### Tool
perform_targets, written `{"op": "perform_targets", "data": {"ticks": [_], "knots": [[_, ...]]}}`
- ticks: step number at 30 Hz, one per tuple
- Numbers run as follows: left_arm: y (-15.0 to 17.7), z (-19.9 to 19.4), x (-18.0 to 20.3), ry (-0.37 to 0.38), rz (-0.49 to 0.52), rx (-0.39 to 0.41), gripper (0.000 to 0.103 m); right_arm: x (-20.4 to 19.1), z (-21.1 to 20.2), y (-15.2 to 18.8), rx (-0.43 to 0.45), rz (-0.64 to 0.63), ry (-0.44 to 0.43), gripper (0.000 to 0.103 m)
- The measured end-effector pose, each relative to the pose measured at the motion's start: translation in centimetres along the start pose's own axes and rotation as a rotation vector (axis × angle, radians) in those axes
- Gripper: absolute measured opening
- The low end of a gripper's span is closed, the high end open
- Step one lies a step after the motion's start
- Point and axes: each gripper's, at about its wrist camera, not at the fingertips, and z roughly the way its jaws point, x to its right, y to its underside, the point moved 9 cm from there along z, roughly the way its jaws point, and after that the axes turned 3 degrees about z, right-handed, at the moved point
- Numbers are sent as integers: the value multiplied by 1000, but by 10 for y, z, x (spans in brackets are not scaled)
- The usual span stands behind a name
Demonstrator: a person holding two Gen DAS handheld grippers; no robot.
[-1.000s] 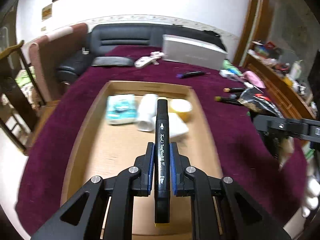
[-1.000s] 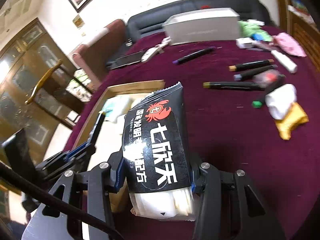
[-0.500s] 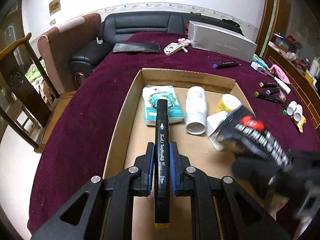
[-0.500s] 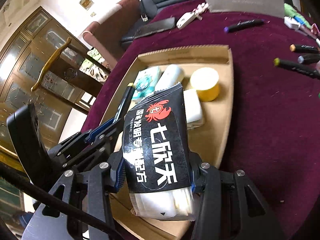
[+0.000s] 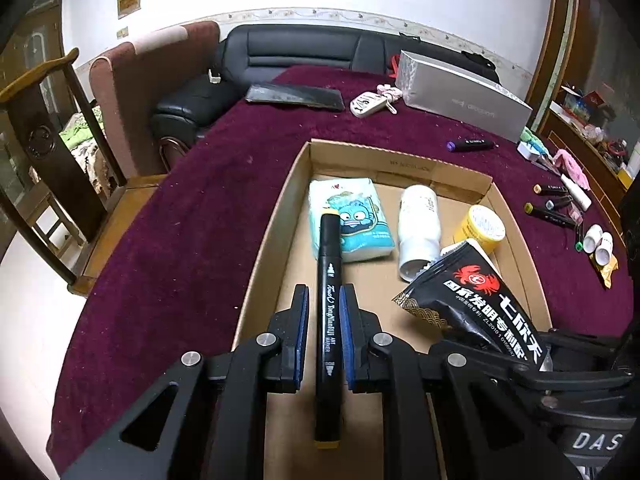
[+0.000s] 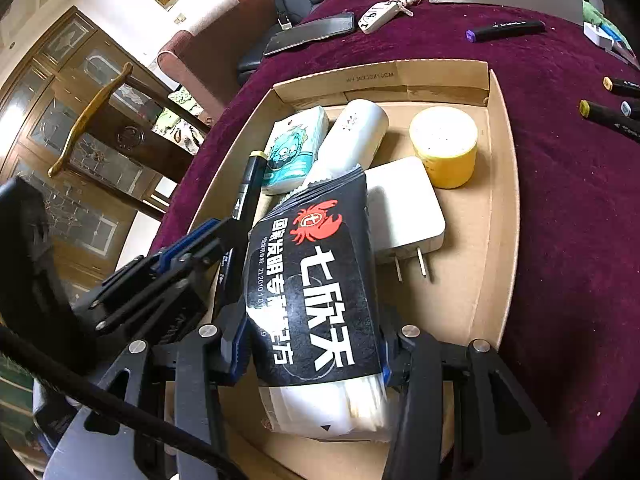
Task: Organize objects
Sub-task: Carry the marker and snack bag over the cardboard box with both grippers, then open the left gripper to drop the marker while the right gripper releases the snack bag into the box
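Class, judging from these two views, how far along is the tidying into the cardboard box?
Done: tissue pack, white bottle, yellow jar and charger lie in the cardboard box. In hand: left gripper clamps a black marker; right gripper clamps a black packet, both over the box. Left: markers on the cloth.

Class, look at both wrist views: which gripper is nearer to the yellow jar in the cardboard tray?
Right. The right gripper, holding the black packet, is on the yellow jar's side of the tray. The left gripper, holding the marker, is further, by the tissue pack.
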Motion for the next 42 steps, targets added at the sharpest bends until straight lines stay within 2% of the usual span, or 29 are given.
{"op": "perform_targets", "data": {"ticks": [2, 3, 9, 12, 17, 22, 30, 42], "knots": [[-2, -5, -2, 10, -15, 10, 15, 0, 0, 0, -4, -2, 2, 46], [-3, -8, -3, 5, -17, 19, 19, -1, 1, 0, -5, -6, 4, 46], [-9, -33, -12, -52, -34, 81, 40, -2, 4, 1, -2, 9, -11, 48], [-11, -42, -14, -80, -33, 105, 45, -4, 3, -1, 9, 10, -23, 51], [-13, -56, -13, -91, -26, 131, 46, -8, -5, -3, 38, -6, -29, 55], [-15, -72, -7, -118, 1, 161, 50, -10, -18, -4, 71, -23, -29, 55], [-15, -93, 11, -156, 48, 194, 50, -8, -43, -3, 117, -24, -47, 55], [-17, -119, 57, -190, 137, 230, 50, 24, -92, -3, 211, 1, -39, 60]]}}
